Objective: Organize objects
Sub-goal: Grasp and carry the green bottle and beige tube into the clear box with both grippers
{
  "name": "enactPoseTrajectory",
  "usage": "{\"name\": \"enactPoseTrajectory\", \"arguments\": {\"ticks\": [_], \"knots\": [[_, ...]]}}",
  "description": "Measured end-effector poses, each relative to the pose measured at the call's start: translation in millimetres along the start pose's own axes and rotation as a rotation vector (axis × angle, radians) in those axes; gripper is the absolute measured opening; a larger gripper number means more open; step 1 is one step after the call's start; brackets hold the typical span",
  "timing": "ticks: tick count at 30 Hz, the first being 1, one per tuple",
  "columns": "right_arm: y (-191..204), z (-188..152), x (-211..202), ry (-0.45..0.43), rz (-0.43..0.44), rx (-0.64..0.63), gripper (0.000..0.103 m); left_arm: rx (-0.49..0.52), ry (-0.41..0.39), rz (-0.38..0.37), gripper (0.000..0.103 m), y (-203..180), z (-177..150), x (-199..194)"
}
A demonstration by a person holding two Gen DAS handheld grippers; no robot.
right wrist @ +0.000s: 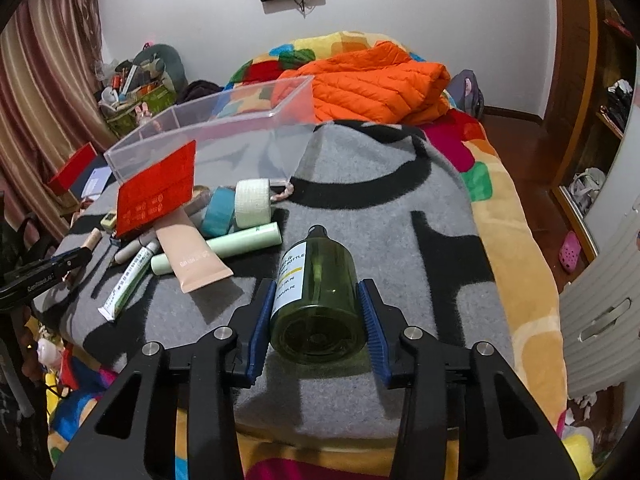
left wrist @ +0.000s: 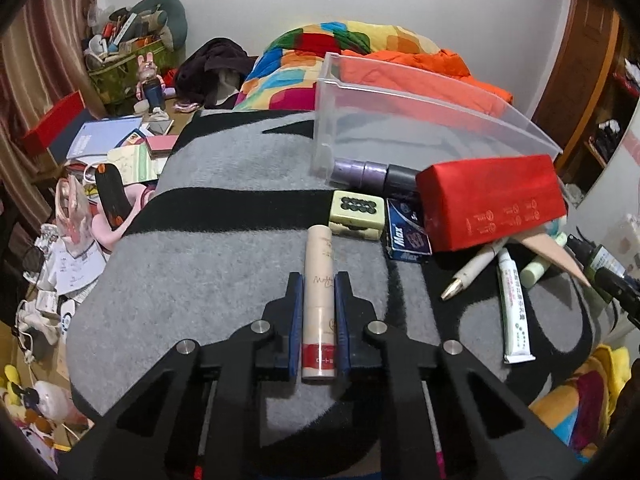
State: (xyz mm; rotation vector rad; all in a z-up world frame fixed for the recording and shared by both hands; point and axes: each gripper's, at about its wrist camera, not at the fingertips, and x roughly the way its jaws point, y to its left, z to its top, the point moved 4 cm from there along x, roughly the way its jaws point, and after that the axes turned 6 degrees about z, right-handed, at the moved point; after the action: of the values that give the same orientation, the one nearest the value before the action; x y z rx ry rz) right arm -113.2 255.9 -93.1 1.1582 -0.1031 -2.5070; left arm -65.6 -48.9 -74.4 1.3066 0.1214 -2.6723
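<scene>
My left gripper (left wrist: 318, 280) is shut on a beige cosmetic tube (left wrist: 319, 280) with a red band, lying lengthwise between the blue pads above the grey blanket (left wrist: 200, 264). My right gripper (right wrist: 318, 292) is shut on a green spray bottle (right wrist: 316, 300) with a white label, base toward the camera. A clear plastic bin (left wrist: 400, 128) stands on the blanket beyond both grippers; it also shows in the right wrist view (right wrist: 224, 128).
Beside the bin lie a red box (left wrist: 492, 204), a mahjong tile (left wrist: 356, 216), a blue Max box (left wrist: 408, 232), a pen (left wrist: 472, 272), a white tube (left wrist: 514, 308), pale green tubes (right wrist: 224, 248), a peach tube (right wrist: 192, 252) and tape rolls (right wrist: 252, 204). An orange jacket (right wrist: 376, 84) lies behind.
</scene>
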Motion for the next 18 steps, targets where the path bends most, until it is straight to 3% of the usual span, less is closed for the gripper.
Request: {"name": "enactPoseTrajectory", "arguments": {"ticks": [8, 18], "knots": [[4, 20, -17, -0.077, -0.002, -0.010, 0.038, -0.022, -0.046, -0.029, 0.015, 1, 8, -16], [30, 68, -18, -0.163, 0.038, -0.087, 0.038, 0.001, -0.171, -0.084, 0.015, -7, 52, -45]]}}
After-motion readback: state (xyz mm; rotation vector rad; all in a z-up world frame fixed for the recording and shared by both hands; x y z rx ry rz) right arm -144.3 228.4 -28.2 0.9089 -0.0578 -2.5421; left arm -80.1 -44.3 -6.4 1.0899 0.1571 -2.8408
